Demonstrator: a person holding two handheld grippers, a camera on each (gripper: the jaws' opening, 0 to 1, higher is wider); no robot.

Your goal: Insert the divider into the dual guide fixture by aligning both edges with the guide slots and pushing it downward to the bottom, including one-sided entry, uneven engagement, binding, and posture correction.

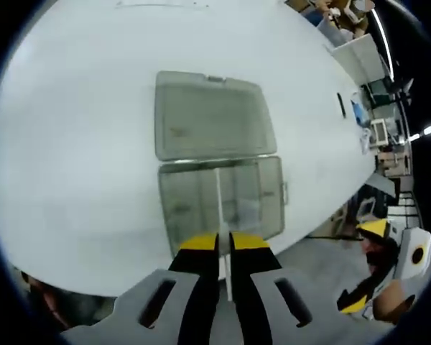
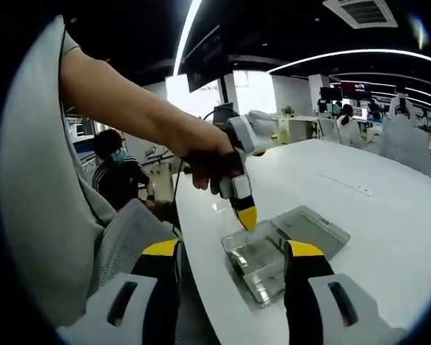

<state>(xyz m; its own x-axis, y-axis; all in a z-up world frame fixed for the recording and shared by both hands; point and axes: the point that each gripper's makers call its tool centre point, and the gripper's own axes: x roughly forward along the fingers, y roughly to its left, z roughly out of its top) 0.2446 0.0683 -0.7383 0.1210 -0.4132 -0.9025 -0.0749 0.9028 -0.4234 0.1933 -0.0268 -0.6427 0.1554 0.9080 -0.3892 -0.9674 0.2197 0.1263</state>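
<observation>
1. Left gripper view: left tool (image 1: 224, 244) has its yellow-tipped jaws nearly together, clamped on a thin white divider (image 1: 219, 205) held edge-on between them.
2. The divider runs up from the jaws over the clear box (image 1: 221, 195), roughly along its middle. Whether its edges sit in the guide slots cannot be told.
3. The box lies on the white tabletop (image 1: 79, 158), near its front edge. Its lid (image 1: 212, 115) is hinged open and lies flat on the far side, touching the box along the hinge.
4. Lower right of this view: the right tool (image 1: 370, 269) sits off the tabletop edge.
5. Right gripper view: right tool (image 2: 233, 259) has its jaws wide apart, nothing between them.
6. Beyond them a hand (image 2: 208, 162) holds the left tool (image 2: 246, 214), its yellow tip pointing down at the near end of the box (image 2: 262, 262); the lid (image 2: 312, 228) lies open behind.
7. Farther off: a seated person (image 2: 118, 176) beside the tabletop (image 2: 388, 237), and desks under ceiling strip lights.
</observation>
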